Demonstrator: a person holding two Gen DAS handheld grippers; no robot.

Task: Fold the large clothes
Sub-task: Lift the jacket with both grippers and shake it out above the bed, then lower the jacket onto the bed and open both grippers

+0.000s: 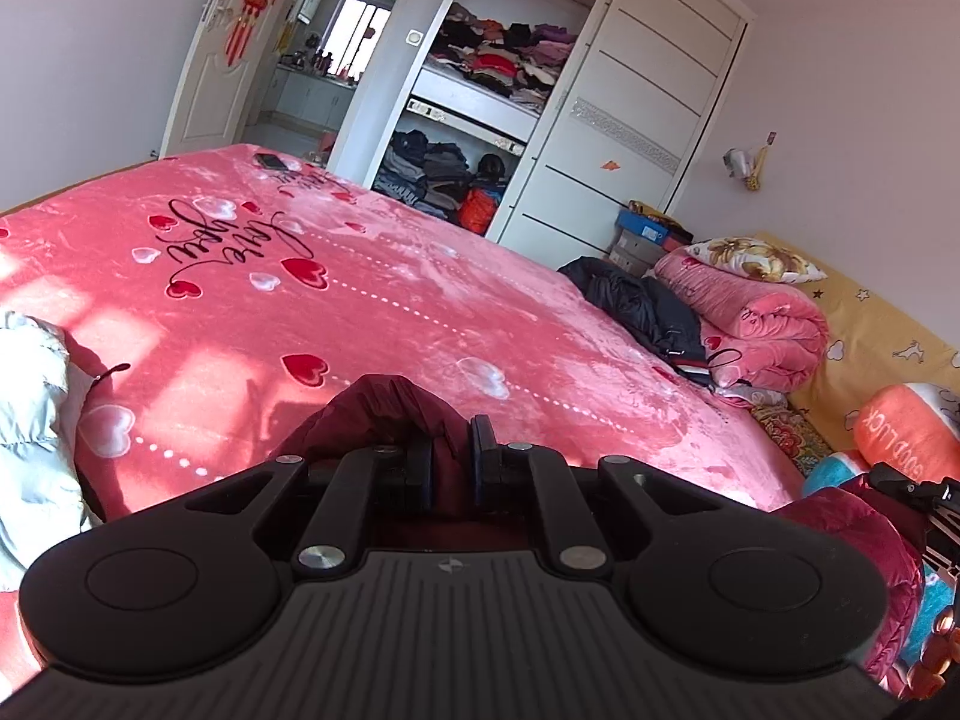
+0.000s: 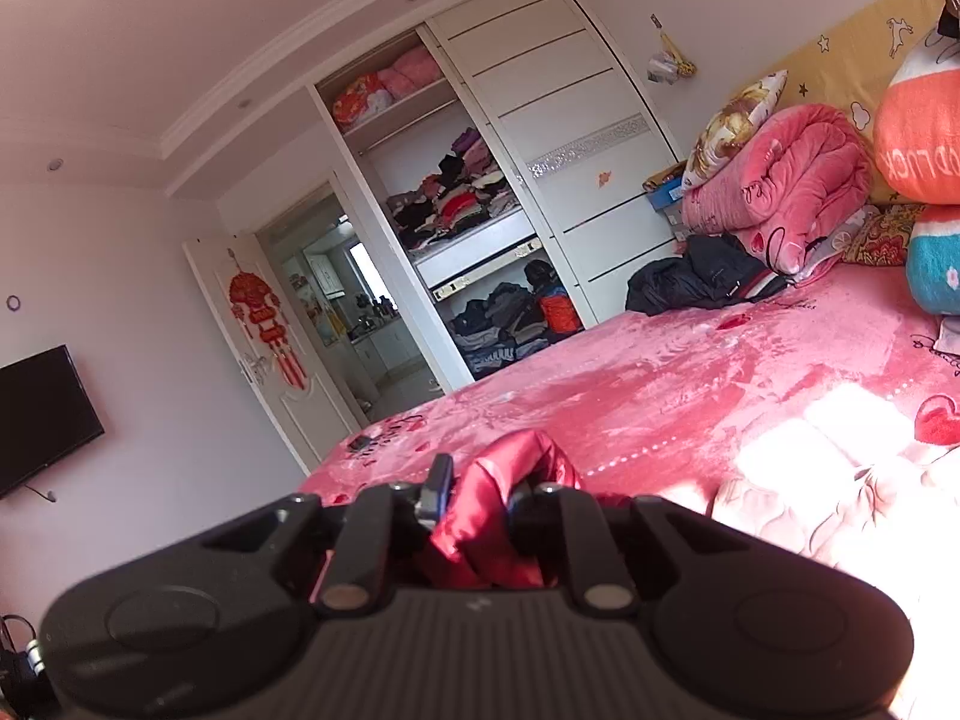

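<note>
**Both grippers pinching dark red jacket over the bed**

The left gripper (image 1: 451, 462) has its fingers (image 1: 420, 468) nearly pressed together on a bunched fold of the dark red jacket (image 1: 384, 408). The fabric sits between the pads and humps up in front of them. More of the same jacket trails off to the right of that gripper, low over the bed's near edge.

The right gripper (image 2: 480, 495) also pinches the jacket (image 2: 510, 468); shiny red cloth fills the narrow gap between its fingers (image 2: 441, 480) and bulges above them.

Landmark is the bed (image 1: 420, 300), covered in a pink blanket with hearts. The jacket is at the bed's near side, held just above the blanket. A pale puffy garment (image 1: 30, 420) lies on the bed's left part. A black jacket (image 1: 642, 300) lies at the far right of the bed, against a rolled pink quilt (image 1: 750, 312). A phone (image 1: 273, 161) rests at the bed's far corner. Beyond the bed stands an open wardrobe (image 1: 480, 90) with stacked clothes.
</note>
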